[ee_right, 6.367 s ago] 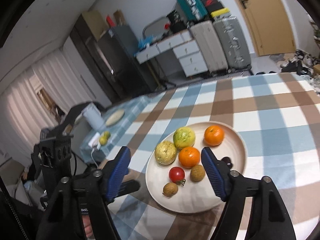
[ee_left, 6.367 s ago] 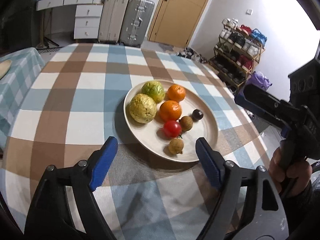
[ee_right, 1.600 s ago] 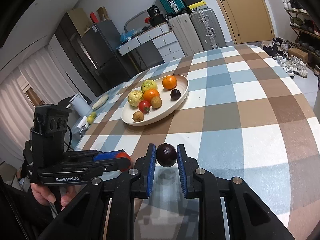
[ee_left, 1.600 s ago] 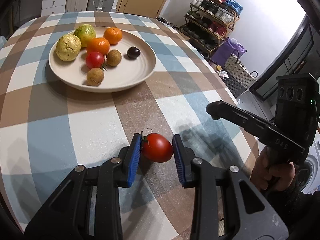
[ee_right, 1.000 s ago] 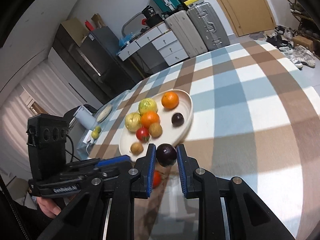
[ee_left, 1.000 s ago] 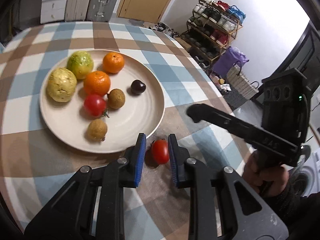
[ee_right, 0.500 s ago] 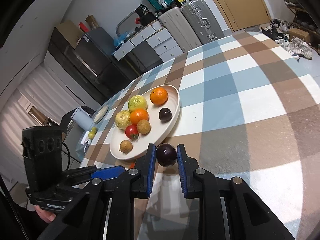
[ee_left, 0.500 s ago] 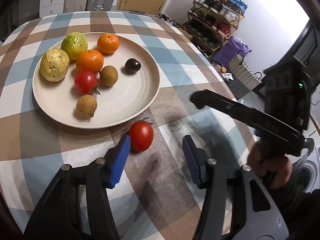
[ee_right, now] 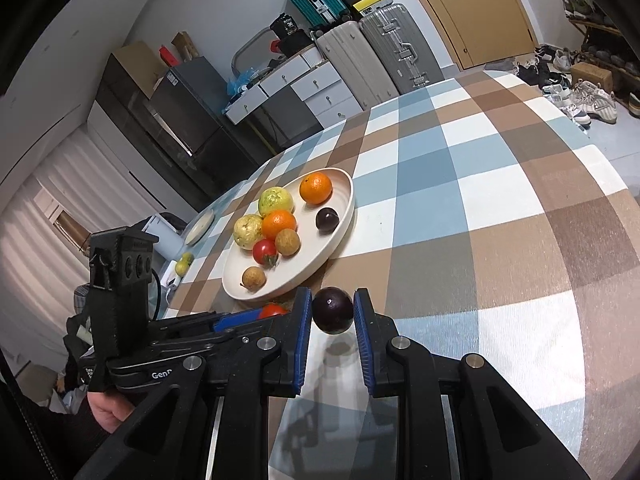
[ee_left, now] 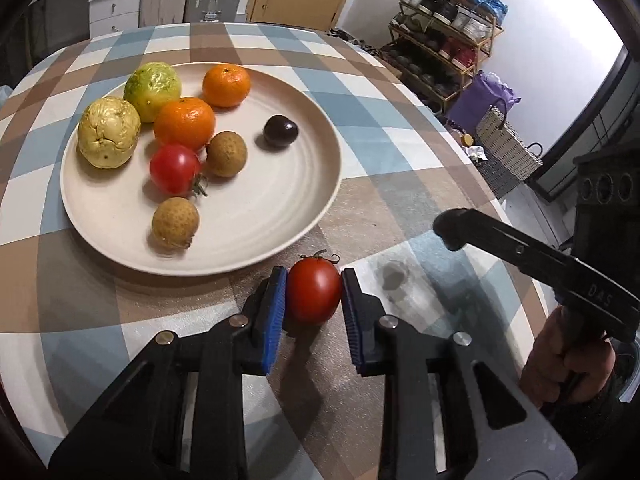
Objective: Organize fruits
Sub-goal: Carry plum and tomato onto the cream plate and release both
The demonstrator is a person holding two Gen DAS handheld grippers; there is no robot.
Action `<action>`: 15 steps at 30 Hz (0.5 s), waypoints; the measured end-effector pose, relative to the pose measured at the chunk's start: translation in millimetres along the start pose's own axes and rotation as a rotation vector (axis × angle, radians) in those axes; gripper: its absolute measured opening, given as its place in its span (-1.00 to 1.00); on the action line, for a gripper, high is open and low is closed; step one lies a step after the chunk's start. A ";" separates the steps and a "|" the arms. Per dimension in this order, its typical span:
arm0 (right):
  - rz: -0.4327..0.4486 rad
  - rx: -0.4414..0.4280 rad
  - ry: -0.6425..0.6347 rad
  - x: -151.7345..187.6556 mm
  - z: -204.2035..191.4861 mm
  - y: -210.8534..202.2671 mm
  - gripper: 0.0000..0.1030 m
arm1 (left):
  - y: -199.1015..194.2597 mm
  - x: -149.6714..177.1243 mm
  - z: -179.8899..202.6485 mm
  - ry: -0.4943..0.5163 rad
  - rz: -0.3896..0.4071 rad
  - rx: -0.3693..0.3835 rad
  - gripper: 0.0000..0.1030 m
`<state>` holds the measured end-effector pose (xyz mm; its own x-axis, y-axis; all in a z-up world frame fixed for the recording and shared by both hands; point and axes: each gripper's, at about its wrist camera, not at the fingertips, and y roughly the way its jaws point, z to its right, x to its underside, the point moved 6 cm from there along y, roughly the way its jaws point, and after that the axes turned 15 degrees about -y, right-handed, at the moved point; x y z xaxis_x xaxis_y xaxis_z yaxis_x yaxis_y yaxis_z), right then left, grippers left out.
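My left gripper [ee_left: 313, 294] is shut on a red tomato [ee_left: 313, 291] just in front of the beige plate [ee_left: 304, 196], low over the checked tablecloth. My right gripper [ee_right: 333, 311] is shut on a dark purple plum [ee_right: 333, 310], held above the table near the plate's [ee_right: 340, 232] near rim. The plate holds two yellow-green guavas [ee_left: 109, 131], two oranges [ee_left: 185, 123], a tomato [ee_left: 174, 169], two brown longans [ee_left: 175, 222] and a dark plum [ee_left: 280, 131]. The left gripper and its tomato [ee_right: 272, 310] show in the right wrist view.
The round table's edge [ee_left: 472, 160] curves at the right; beyond it are a shoe rack [ee_left: 452, 52] and a basket [ee_left: 508, 148]. Suitcases [ee_right: 376, 52] and drawers [ee_right: 312, 88] stand behind the table. The right gripper's arm [ee_left: 536, 264] crosses the right side.
My left gripper, open beside the tomato on the cloth half a second ago, has closed on it. The right gripper keeps its plum and has shifted only slightly.
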<state>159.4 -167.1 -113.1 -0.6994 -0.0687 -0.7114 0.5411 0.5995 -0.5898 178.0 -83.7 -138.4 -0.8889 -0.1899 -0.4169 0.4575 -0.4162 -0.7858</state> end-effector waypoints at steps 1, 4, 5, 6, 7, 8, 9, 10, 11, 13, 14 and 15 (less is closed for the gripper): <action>-0.002 -0.001 0.000 0.5 -0.3 0.1 -0.58 | -1.7 0.2 1.0 0.001 0.003 0.005 -0.53; -0.001 -0.004 -0.003 -1.6 0.0 3.0 -0.58 | -13.9 -1.8 9.4 0.013 0.023 0.029 -0.53; -0.001 -0.006 -0.005 -2.7 -0.4 3.9 -0.58 | -17.7 -3.9 12.0 0.018 0.031 0.036 -0.53; -0.001 -0.008 -0.011 -4.9 -1.1 5.5 -0.58 | -21.6 -6.9 14.4 0.023 0.035 0.044 -0.53; 0.000 -0.011 -0.018 -7.3 -1.7 6.7 -0.58 | -26.0 -12.0 17.3 0.030 0.045 0.049 -0.53; 0.001 -0.015 -0.024 -9.5 -2.8 7.9 -0.58 | -28.5 -15.6 18.6 0.036 0.053 0.047 -0.53; 0.002 -0.020 -0.029 -12.8 -3.7 9.5 -0.58 | -30.5 -20.1 19.7 0.043 0.060 0.043 -0.53; 0.006 -0.026 -0.034 -16.6 -4.5 11.5 -0.58 | -32.0 -25.4 20.3 0.047 0.066 0.041 -0.53; 0.010 -0.035 -0.040 -22.0 -5.7 13.6 -0.58 | -32.6 -32.2 20.3 0.047 0.070 0.039 -0.53; 0.020 -0.054 -0.053 -32.8 -8.3 17.7 -0.58 | -32.2 -44.9 17.9 0.029 0.072 0.037 -0.53; 0.026 -0.067 -0.061 -39.1 -9.8 20.7 -0.58 | -32.1 -50.0 17.1 0.025 0.077 0.037 -0.53; 0.031 -0.076 -0.069 -44.8 -10.9 23.7 -0.58 | -32.4 -54.8 16.3 0.023 0.085 0.035 -0.53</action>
<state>198.5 -141.1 -91.0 -0.6477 -0.1021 -0.7550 0.5232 0.6608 -0.5382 211.5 -74.3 -82.7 -0.8461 -0.2054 -0.4918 0.5295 -0.4301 -0.7312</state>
